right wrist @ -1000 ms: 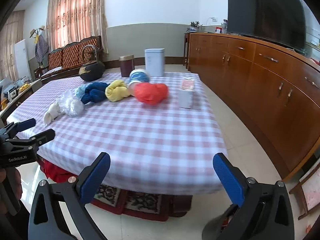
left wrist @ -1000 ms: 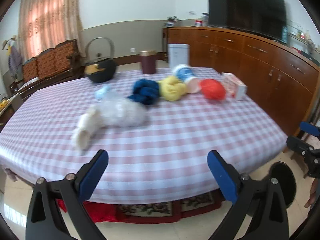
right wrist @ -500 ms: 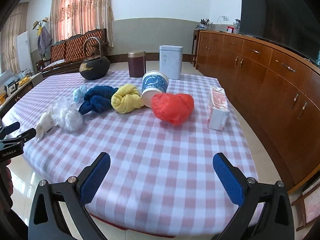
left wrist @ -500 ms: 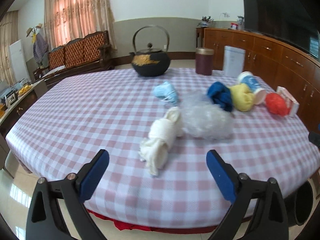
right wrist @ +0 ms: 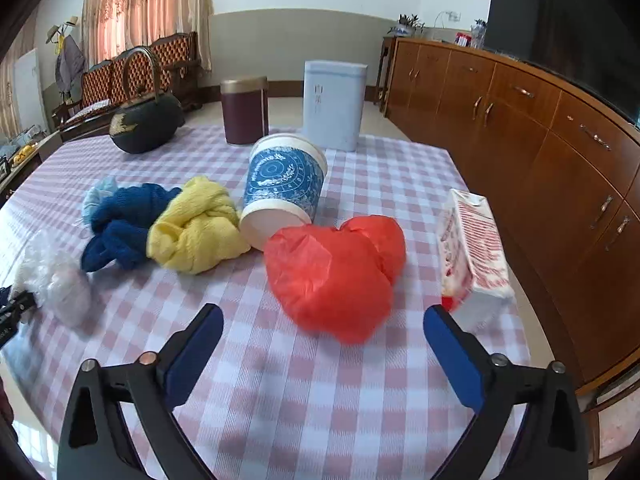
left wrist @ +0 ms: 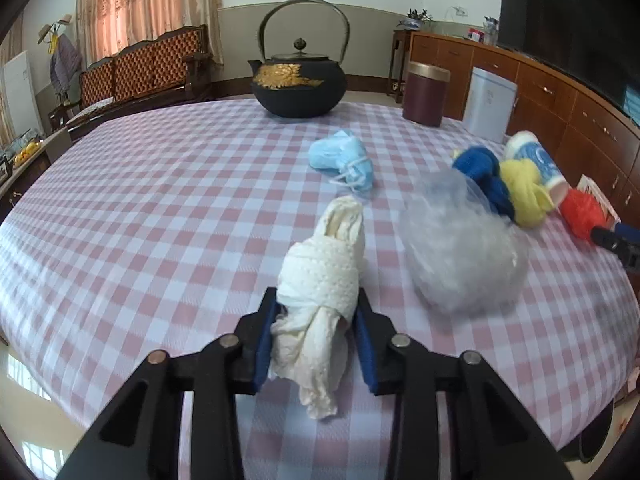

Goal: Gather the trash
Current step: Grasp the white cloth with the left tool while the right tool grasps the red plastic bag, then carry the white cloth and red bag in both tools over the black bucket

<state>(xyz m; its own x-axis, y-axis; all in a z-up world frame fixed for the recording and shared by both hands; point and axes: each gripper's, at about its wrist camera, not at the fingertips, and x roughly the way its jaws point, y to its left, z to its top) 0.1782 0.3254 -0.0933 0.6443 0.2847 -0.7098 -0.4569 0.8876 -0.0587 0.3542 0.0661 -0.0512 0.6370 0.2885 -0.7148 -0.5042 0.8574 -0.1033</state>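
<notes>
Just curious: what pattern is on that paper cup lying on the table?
Blue and white circular ornament on the paper cup, clearest in the right wrist view.

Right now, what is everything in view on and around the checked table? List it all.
Checked tablecloth: one, pink and white, covering the table.
Crumpled paper towel wad: one, cream, near edge, between left pads.
Clear plastic bag: one, beside the wad.
Face mask: one, light blue, mid-table.
Cloth bundles: blue, yellow, side by side.
Paper cup: one, blue-patterned, tipped over.
Plastic bag: one, red.
Carton: one, red-white, right edge.
Iron teapot: one, black, far side.
Canisters: maroon, pale blue.
Left gripper: closed on wad.
Right gripper: open.
</notes>
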